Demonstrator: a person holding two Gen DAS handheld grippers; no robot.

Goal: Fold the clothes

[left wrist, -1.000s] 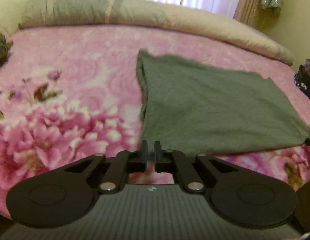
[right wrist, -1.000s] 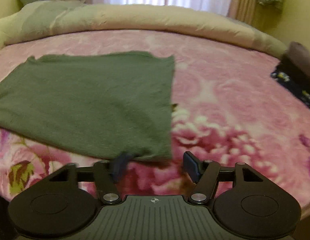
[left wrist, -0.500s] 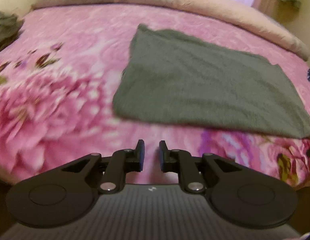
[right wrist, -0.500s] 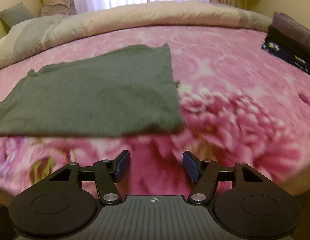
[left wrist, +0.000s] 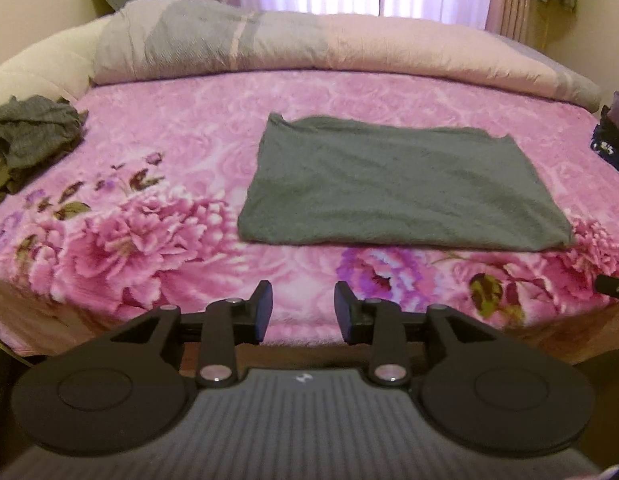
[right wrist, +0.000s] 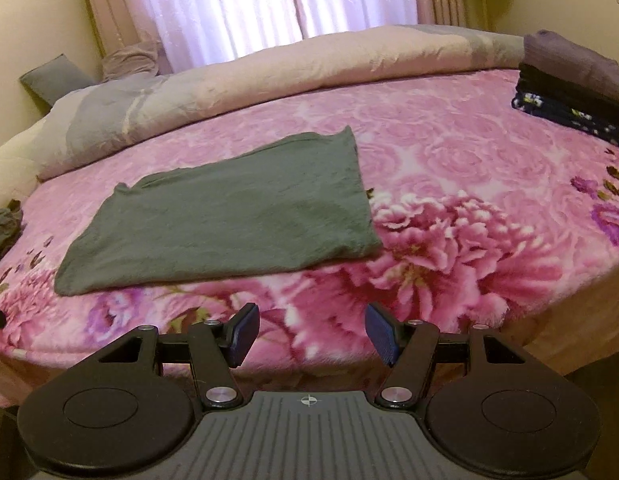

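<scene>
1. At mid-frame, a flat, folded grey-green knit garment (left wrist: 401, 188) lies on the pink floral plush blanket (left wrist: 157, 136), well beyond both grippers.
2. Lower centre, the left gripper (left wrist: 303, 310) is opening, nothing between its jaws.
3. The right gripper (right wrist: 312, 334) gapes wide, empty.
4. At upper left lies a crumpled grey clothes heap (left wrist: 29, 136); at the top, a rolled beige-grey quilt (left wrist: 309, 46).
</scene>
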